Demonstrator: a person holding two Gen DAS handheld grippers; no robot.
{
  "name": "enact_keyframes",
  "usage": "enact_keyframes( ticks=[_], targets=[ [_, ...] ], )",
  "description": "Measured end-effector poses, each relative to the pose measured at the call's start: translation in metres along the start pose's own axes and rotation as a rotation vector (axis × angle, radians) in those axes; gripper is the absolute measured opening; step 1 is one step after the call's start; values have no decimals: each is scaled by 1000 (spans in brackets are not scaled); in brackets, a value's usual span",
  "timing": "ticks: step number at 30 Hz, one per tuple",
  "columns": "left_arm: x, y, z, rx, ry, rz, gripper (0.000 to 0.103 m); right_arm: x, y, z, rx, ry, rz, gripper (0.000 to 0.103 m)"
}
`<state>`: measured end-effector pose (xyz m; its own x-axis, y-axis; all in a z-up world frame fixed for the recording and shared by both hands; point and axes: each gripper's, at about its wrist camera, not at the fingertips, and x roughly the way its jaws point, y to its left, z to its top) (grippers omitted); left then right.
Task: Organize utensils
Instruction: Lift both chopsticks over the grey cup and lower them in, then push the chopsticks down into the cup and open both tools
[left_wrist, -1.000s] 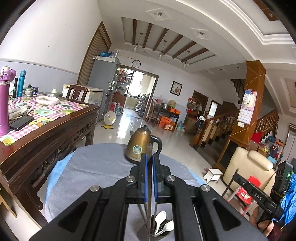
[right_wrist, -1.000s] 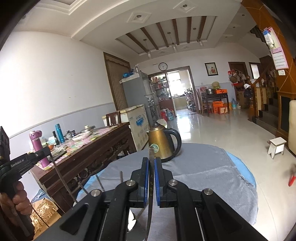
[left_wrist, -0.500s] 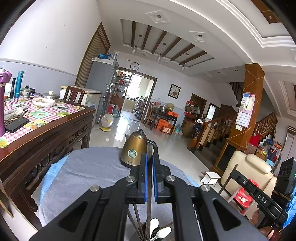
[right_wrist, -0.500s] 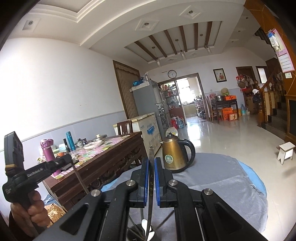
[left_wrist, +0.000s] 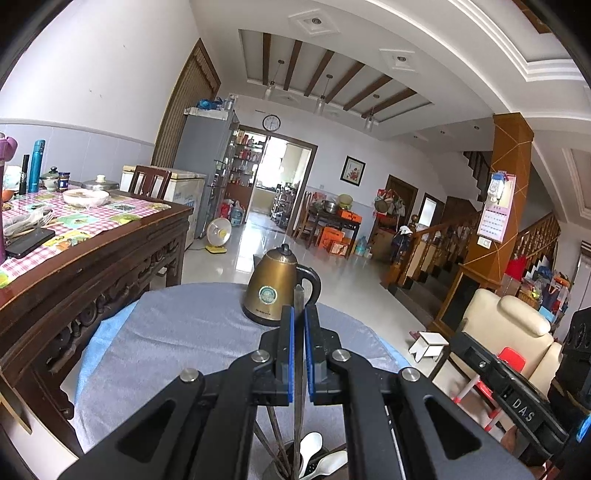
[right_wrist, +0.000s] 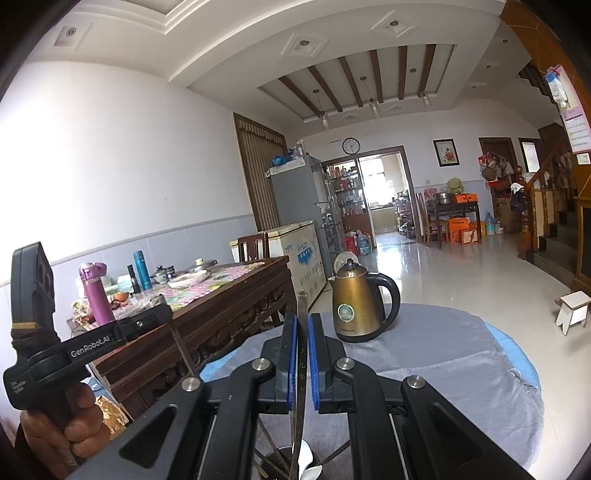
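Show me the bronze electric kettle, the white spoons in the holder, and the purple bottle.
Bronze electric kettle (left_wrist: 271, 291), left wrist view, on its round badge.
White spoons (left_wrist: 310, 445), left wrist view, on a spoon bowl.
Purple bottle (right_wrist: 98, 299), right wrist view, on its body.

The utensil holder (left_wrist: 284, 467) on the round table (left_wrist: 177, 343) is cut off by the bottom edge in both wrist views, so only its rim shows, with white spoons (left_wrist: 312, 445) and thin sticks half hidden behind the gripper bodies. The lower end of the flat metal utensil (left_wrist: 298, 314) in the left gripper (left_wrist: 299, 363) is lost among them, as is that of the other metal utensil (right_wrist: 302, 314) in the right gripper (right_wrist: 302, 363). The characters on that second handle are too small to read.
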<state>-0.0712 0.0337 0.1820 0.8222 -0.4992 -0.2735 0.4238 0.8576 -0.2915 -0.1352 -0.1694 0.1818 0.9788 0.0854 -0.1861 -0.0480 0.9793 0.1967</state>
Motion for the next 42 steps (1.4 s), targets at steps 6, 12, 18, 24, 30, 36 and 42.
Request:
enact_keyframes(
  ticks=[6, 12, 18, 24, 30, 36, 42],
  targets=[
    [4, -1, -4, 5, 11, 1, 5, 10, 4, -8, -5, 18, 1, 7],
    [9, -5, -8, 22, 29, 1, 5, 20, 6, -16, -11, 47, 4, 7],
    [17, -7, -12, 36, 57, 11, 5, 22, 3, -19, -8, 58, -3, 7],
    [24, -11, -19, 64, 84, 41, 5, 24, 0, -24, 2, 75, -13, 7],
    [24, -14, -23, 86, 93, 65, 5, 25, -5, -27, 17, 93, -27, 7],
    [26, -15, -24, 88, 100, 76, 5, 28, -6, -28, 17, 101, -29, 7],
    [29, -13, -25, 84, 112, 84, 5, 30, -4, -29, 16, 110, -27, 7]
  ],
)
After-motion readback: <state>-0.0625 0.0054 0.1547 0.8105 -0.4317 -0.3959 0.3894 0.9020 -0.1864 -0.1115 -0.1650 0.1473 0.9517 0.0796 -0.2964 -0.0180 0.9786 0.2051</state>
